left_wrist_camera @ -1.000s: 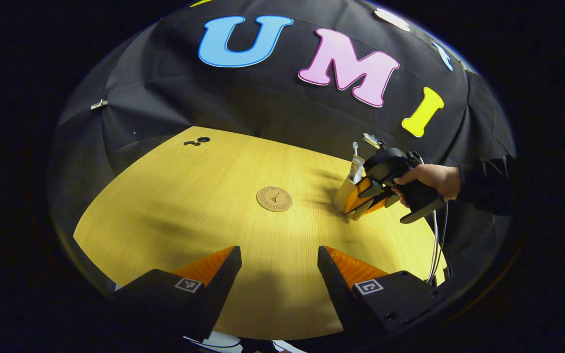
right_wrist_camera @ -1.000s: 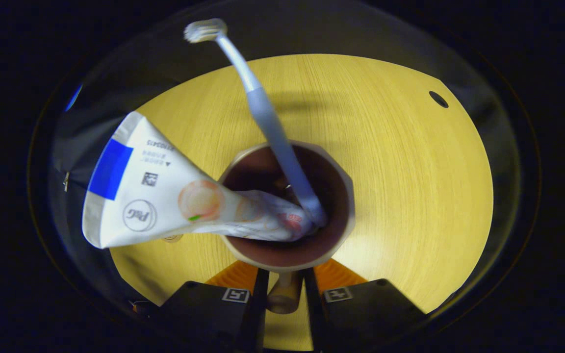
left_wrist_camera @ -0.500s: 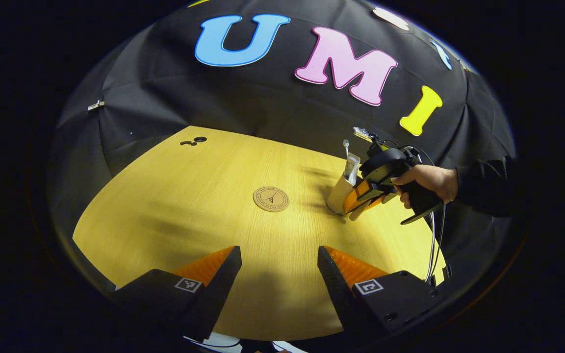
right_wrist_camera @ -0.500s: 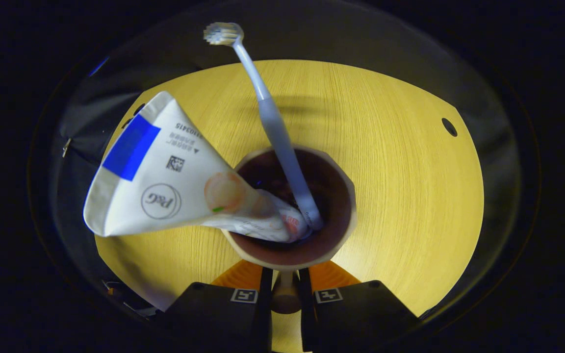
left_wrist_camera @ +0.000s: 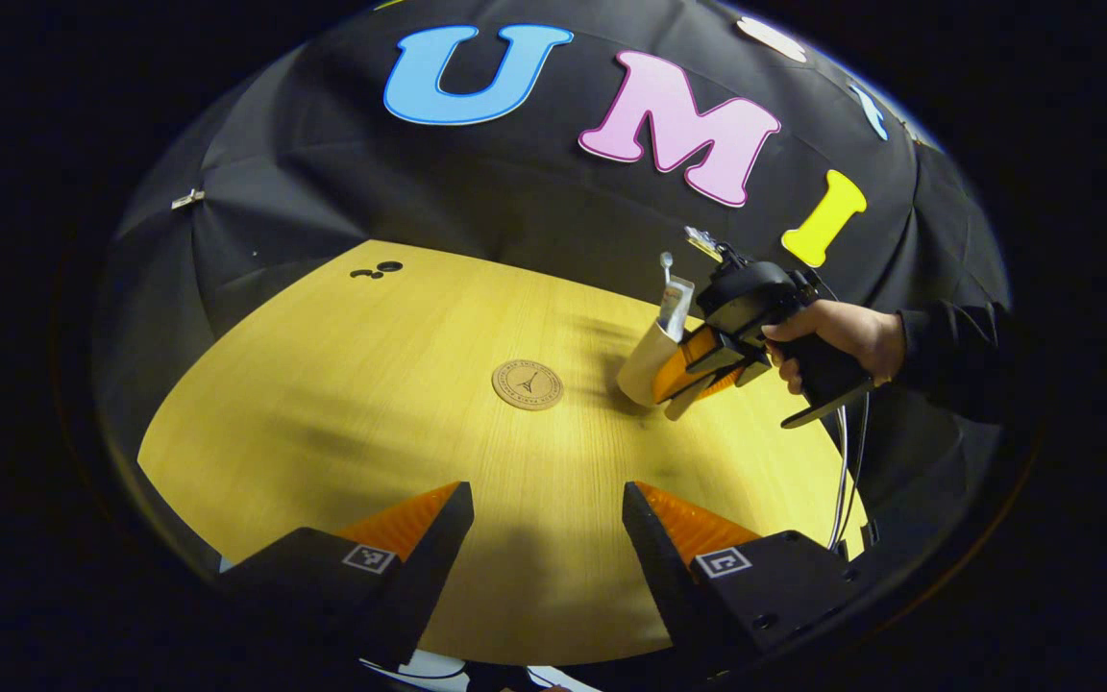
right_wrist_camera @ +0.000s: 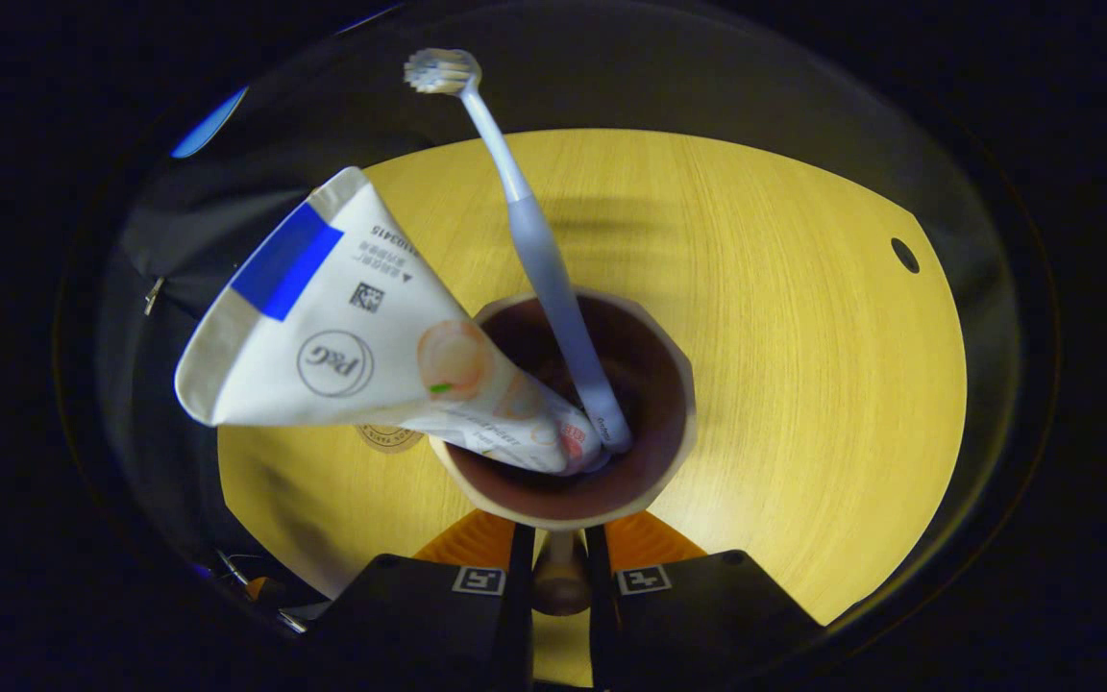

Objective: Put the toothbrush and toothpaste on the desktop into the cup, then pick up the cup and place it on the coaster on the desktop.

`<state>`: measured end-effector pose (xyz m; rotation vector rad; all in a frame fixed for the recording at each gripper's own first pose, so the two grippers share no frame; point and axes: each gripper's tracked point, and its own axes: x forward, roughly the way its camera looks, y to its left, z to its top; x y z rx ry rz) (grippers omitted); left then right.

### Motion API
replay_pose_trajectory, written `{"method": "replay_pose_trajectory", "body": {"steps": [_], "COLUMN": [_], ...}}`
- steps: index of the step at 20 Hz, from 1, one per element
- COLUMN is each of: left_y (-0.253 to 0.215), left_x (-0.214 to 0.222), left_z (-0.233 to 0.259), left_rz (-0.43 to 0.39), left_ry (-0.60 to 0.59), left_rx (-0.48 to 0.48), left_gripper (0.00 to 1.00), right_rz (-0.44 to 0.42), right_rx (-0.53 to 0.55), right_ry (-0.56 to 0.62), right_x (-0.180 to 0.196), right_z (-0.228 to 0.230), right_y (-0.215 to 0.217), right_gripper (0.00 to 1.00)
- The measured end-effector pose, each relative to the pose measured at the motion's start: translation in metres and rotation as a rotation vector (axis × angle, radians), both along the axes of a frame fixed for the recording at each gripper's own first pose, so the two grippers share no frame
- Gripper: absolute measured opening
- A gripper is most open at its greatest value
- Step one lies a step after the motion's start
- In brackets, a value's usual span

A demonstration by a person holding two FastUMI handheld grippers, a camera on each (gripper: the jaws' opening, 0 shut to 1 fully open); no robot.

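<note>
A beige cup (left_wrist_camera: 643,363) with a dark inside (right_wrist_camera: 654,384) leans in my right gripper (left_wrist_camera: 686,377), just right of the round cork coaster (left_wrist_camera: 528,384). In the right gripper view that gripper (right_wrist_camera: 558,556) is shut on the cup's handle (right_wrist_camera: 559,584). A white toothpaste tube (right_wrist_camera: 323,336) and a pale toothbrush (right_wrist_camera: 536,245) stand in the cup and stick out of it, the tube (left_wrist_camera: 676,306) and brush (left_wrist_camera: 666,263) showing above the rim. A sliver of the coaster (right_wrist_camera: 387,438) peeks from under the tube. My left gripper (left_wrist_camera: 546,505) hovers open over the table's near edge, holding nothing.
The wooden table (left_wrist_camera: 342,404) has small holes at its far left (left_wrist_camera: 376,271) and another hole (right_wrist_camera: 904,255). A hand (left_wrist_camera: 837,336) in a dark sleeve holds the right gripper, with cables (left_wrist_camera: 842,481) hanging near the table's right edge.
The right gripper has carried the cup leftward toward the coaster, with the toothpaste and toothbrush in it. The left gripper has stayed where it was, open.
</note>
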<state>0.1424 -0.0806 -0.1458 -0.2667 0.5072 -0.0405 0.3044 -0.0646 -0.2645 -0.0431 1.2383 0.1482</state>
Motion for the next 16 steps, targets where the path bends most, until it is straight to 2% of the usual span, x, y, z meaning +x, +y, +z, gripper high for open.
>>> {"method": "replay_pose_trajectory", "body": {"steps": [4, 8, 16], "left_y": [0.004, 0.015, 0.039], "left_x": [-0.007, -0.015, -0.029], "left_z": [-0.002, -0.007, -0.018], "left_rz": [0.010, 0.044, 0.122], "left_ry": [-0.001, 0.011, 0.042], "left_rx": [-0.009, -0.022, -0.047], "left_gripper": [0.97, 0.97, 0.97], "right_rz": [0.096, 0.113, 0.206], "right_rx": [-0.003, 0.061, 0.032], "right_ry": [-0.007, 0.007, 0.013], "right_x": [-0.002, -0.003, -0.005], "right_z": [0.002, -0.001, -0.018], "right_y": [0.034, 0.076, 0.122], "right_gripper": [0.27, 0.27, 0.27]}}
